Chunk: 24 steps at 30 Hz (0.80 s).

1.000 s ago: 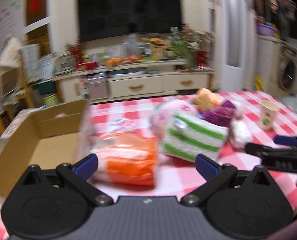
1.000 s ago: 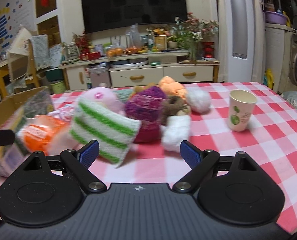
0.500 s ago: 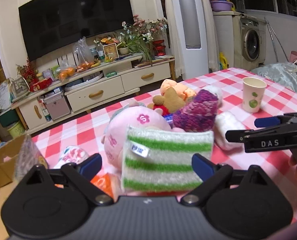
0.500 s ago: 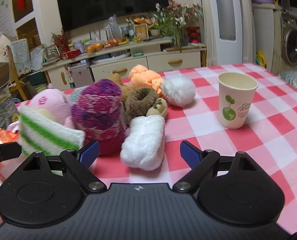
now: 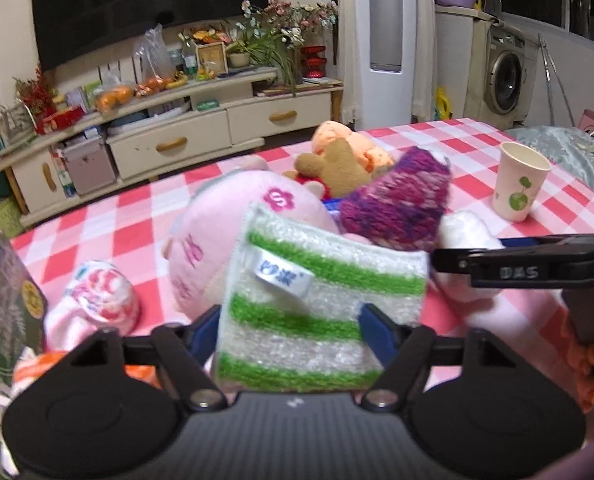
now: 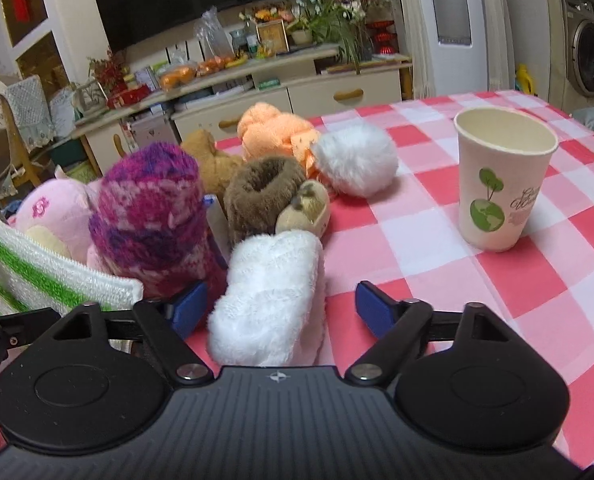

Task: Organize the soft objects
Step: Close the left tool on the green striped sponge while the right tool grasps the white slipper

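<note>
The green-striped sponge (image 5: 317, 304) is now sitting between the left gripper (image 5: 293, 326) pads, its jaws closing around it; the white fluffy sock (image 6: 269, 296) is lying inside the right gripper's (image 6: 281, 308) narrowing, still-spread jaws — both pickups starting.

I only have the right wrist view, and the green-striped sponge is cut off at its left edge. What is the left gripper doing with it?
Observer: The left gripper straddles the green-striped sponge, with a pad by each side edge. Its jaws have just been closing, but I cannot tell whether they press yet.
Operator: Which face of the sponge does that camera see?
Observer: The face with a blue-and-white tag, which hangs near the upper left. The sponge stands upright in front of the pink plush.
Operator: Is there anything further left that I miss?
Observer: A pink-and-white rolled cloth lies on the checked table, left of the plush.
</note>
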Each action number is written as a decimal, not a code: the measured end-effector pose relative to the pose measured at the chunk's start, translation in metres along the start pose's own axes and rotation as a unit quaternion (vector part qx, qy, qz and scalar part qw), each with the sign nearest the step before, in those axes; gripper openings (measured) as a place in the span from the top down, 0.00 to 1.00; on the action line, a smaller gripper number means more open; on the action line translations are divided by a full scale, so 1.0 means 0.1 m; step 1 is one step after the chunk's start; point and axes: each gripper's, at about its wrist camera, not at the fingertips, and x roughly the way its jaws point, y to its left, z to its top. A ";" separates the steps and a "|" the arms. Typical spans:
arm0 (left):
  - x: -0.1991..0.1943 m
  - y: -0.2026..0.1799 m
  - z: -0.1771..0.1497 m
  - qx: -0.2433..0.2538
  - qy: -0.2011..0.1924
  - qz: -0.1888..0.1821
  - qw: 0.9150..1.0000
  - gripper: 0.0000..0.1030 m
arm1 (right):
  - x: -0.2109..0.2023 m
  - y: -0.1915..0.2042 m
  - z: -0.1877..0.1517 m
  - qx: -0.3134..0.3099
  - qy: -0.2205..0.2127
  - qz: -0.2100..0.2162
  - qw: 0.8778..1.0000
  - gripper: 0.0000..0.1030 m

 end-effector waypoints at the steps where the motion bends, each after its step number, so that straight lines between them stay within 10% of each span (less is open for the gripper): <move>1: 0.00 -0.02 0.00 0.003 -0.001 0.002 1.000 0.30 | 0.01 0.00 -0.01 -0.001 0.006 -0.002 1.000 0.14; 11: -0.04 -0.04 -0.05 -0.040 0.019 -0.050 0.998 0.52 | -0.04 -0.05 -0.03 -0.007 0.020 -0.010 1.000 0.40; 24: 0.14 -0.16 -0.17 -0.039 0.006 -0.072 0.997 0.50 | -0.11 0.01 -0.09 -0.051 0.021 -0.010 0.998 0.40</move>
